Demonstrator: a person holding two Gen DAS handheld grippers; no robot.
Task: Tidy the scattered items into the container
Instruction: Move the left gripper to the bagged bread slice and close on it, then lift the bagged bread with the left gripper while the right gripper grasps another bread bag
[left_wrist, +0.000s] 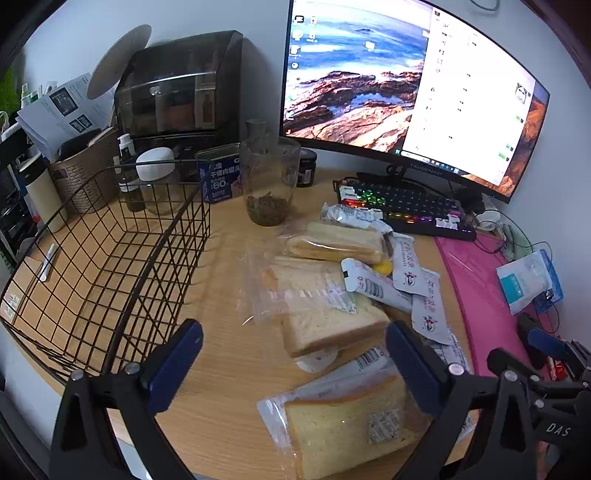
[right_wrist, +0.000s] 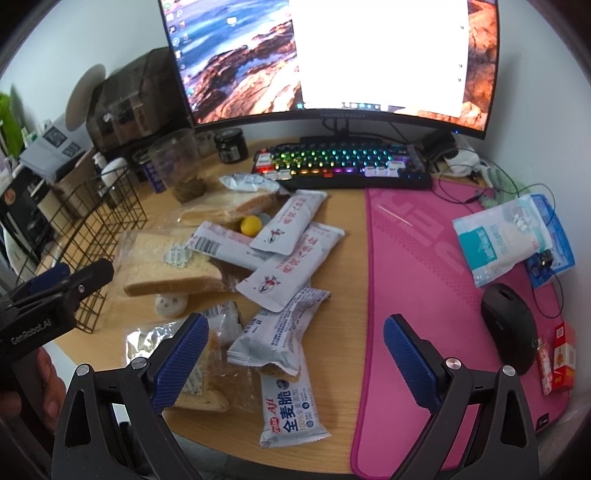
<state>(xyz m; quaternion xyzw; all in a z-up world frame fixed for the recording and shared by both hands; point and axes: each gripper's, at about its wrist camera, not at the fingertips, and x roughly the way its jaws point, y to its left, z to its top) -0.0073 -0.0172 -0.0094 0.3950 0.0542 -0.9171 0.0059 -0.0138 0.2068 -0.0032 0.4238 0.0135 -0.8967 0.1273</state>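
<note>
A black wire basket (left_wrist: 107, 258) stands empty at the left of the wooden desk; it also shows in the right wrist view (right_wrist: 92, 229). A heap of snacks lies beside it: bagged bread slices (left_wrist: 325, 317) (right_wrist: 173, 269), white snack packets (left_wrist: 413, 273) (right_wrist: 280, 266), a small yellow ball (right_wrist: 250, 225) and a cracker packet (right_wrist: 284, 398). My left gripper (left_wrist: 295, 363) is open and empty above the nearest bread bag (left_wrist: 351, 417). My right gripper (right_wrist: 295, 360) is open and empty over the cracker packets at the desk's front edge.
A monitor (left_wrist: 406, 81), lit keyboard (right_wrist: 340, 162), clear jar (left_wrist: 269, 181) and dark jar (right_wrist: 231, 144) stand behind. A pink mat (right_wrist: 424, 280) holds a black mouse (right_wrist: 509, 325), a wipes pack (right_wrist: 506, 236) and cables. Boxes and a woven bin (left_wrist: 85, 166) crowd the left.
</note>
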